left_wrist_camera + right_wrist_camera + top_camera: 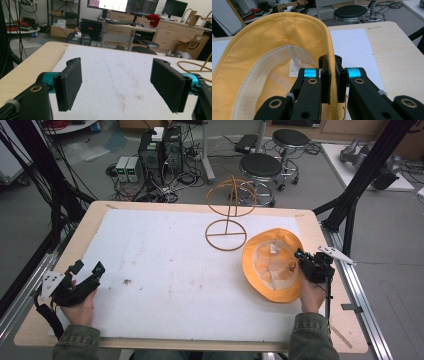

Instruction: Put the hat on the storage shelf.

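Wire stand point(227, 215) just behind hat point(272, 265)

This is a lab or engineering workroom. Beyond the far edge of the pale wooden table point(40, 320), black computer towers point(161, 150) sit on the grey floor amid tangled cables. Two round black stools point(261, 167) stand to the right. Wall monitors point(122, 5), cardboard boxes point(192, 45) and beige cabinets point(172, 32) line the far wall.
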